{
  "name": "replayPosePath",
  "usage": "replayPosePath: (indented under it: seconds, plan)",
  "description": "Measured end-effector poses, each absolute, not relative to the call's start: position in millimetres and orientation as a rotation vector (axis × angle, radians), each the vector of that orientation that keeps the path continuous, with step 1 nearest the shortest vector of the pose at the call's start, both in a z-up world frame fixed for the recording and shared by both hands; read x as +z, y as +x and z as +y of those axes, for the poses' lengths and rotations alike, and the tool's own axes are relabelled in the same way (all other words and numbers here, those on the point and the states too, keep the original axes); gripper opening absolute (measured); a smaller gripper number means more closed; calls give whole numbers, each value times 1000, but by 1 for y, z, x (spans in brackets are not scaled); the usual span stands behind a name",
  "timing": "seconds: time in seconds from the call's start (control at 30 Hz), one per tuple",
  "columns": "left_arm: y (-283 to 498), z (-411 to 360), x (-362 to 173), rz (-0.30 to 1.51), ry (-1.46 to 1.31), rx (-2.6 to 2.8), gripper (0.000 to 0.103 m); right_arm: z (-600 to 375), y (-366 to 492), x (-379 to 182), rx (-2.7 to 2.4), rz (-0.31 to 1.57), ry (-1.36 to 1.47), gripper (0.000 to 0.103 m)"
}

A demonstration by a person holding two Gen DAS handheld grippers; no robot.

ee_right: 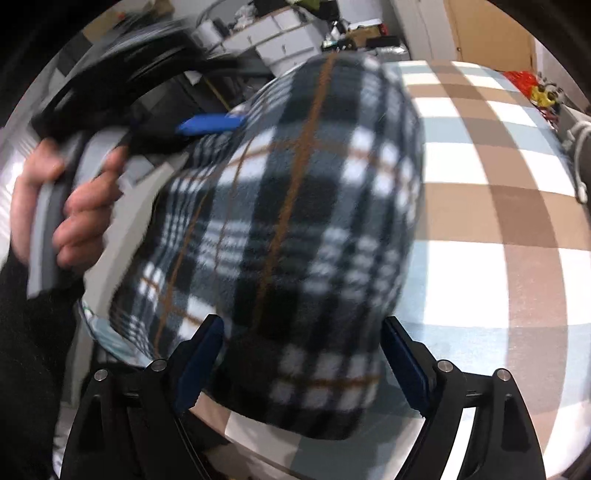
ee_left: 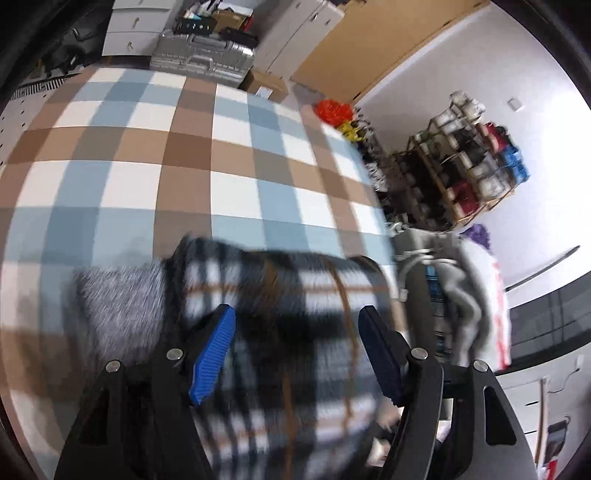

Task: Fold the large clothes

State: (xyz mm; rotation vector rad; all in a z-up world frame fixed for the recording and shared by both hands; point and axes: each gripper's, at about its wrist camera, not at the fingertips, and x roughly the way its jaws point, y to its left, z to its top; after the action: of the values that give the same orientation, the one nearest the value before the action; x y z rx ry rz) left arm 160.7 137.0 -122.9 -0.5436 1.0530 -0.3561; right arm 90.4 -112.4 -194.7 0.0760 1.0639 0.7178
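A folded black, white and grey plaid fleece garment (ee_right: 295, 221) with thin orange lines lies on the checked tablecloth (ee_right: 498, 192). My right gripper (ee_right: 301, 367) is open, its blue pads (ee_right: 199, 363) on either side of the garment's near end. In the left wrist view the same garment (ee_left: 295, 295) is blurred, with its grey fuzzy lining (ee_left: 122, 306) showing at the left. My left gripper (ee_left: 297, 350) is open over it, the ribbed face of one pad (ee_left: 214, 347) bare. The right wrist view shows a hand (ee_right: 74, 206) holding the left gripper (ee_right: 207, 124) at the garment's far left edge.
The tablecloth (ee_left: 184, 147) spreads wide beyond the garment. A pile of other clothes (ee_left: 469, 295) sits off the table's right edge. A silver case (ee_left: 199, 62), white drawers (ee_left: 133, 29) and a shelf rack (ee_left: 469, 166) stand around the table.
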Motion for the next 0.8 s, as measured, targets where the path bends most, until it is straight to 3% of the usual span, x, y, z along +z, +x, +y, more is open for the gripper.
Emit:
replayPosePath:
  seconds: [0.17,0.33,0.57,0.8]
  plan:
    - [103,128,-113,1040,-401,-377,66,-134,99,-177,745,991,215,87]
    - [84,133,-167,1107,-358,-295,65,-129,94,-168,761,923,224,86]
    - [71,120,-181,944,-262,-235,66,-106,89,-181,697,921,65,86]
    - [58,127,-163,883,-256,-222,67,-122,90,-175,669,855,116,86]
